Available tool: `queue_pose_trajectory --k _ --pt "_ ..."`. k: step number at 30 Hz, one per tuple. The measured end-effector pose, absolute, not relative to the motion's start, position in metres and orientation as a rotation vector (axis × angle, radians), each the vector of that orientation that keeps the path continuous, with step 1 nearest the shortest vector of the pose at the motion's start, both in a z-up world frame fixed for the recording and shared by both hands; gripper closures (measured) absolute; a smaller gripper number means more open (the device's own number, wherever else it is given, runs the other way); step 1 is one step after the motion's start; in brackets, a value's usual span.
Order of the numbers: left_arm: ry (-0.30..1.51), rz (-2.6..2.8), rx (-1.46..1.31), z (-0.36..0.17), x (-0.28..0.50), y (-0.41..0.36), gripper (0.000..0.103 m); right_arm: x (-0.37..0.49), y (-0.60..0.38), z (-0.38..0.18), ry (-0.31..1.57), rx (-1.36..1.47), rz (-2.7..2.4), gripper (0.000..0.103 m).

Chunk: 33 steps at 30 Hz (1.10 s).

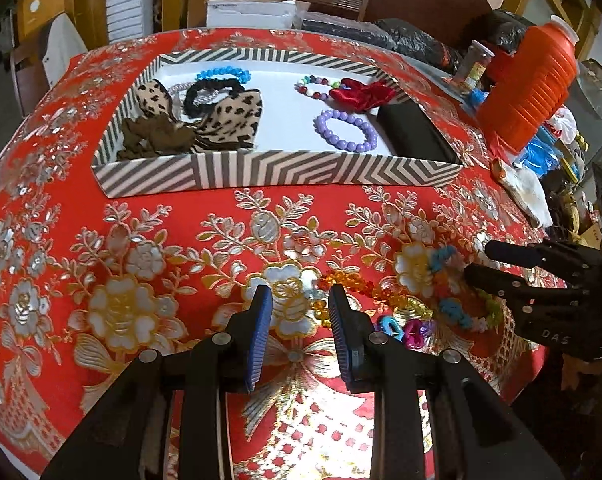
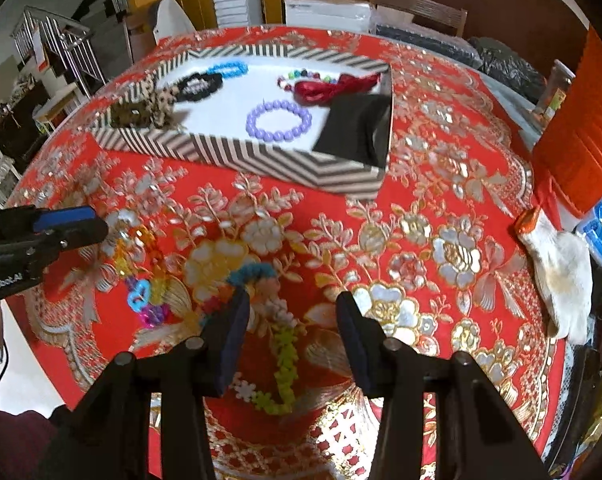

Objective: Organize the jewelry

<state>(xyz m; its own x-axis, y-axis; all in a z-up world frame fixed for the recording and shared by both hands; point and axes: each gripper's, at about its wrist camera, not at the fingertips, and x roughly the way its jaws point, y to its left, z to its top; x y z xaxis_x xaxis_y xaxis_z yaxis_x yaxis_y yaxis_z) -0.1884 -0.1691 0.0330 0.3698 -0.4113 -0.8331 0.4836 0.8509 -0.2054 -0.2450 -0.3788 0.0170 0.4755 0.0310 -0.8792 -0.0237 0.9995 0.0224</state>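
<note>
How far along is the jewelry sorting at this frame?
Mostly done: the striped tray already holds the purple bracelet, blue bracelet, scrunchies and more. Nothing is in hand: left gripper and right gripper are both open. Left on the cloth: the clear bead bracelet and the pastel flower bracelet.

Your striped tray (image 1: 301, 168) holds a purple bead bracelet (image 1: 347, 130), blue bracelet (image 1: 223, 73), red scrunchie (image 1: 361, 94) and leopard scrunchies (image 1: 229, 114). On the cloth lie a translucent bead bracelet (image 1: 349, 284) and a fuzzy multicolored bracelet (image 2: 277, 340).
</note>
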Motion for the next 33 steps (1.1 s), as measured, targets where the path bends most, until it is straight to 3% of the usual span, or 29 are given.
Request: queue_pose_trajectory --k 14,16,18,20,21,33 --pt "1.068 -0.562 0.132 0.021 -0.188 -0.184 0.075 -0.241 -0.379 0.007 1.074 0.008 0.038 0.058" --pt "1.058 -0.556 0.145 0.020 -0.190 -0.188 0.075 -0.241 -0.379 0.006 1.063 -0.008 0.031 0.070" --pt "1.049 -0.567 0.152 0.020 -0.191 -0.190 0.078 -0.240 -0.380 0.006 1.061 -0.016 0.020 0.090" --pt "1.062 -0.593 0.132 0.019 -0.188 -0.191 0.095 -0.240 -0.383 0.007 1.061 0.017 0.026 0.090" --pt "1.069 -0.596 0.123 0.019 -0.188 -0.190 0.097 -0.242 -0.385 0.009 1.053 0.041 0.035 0.090" --pt "0.963 -0.626 0.098 0.063 -0.194 -0.187 0.097 -0.252 -0.388 0.054 0.917 0.144 0.098 0.090"
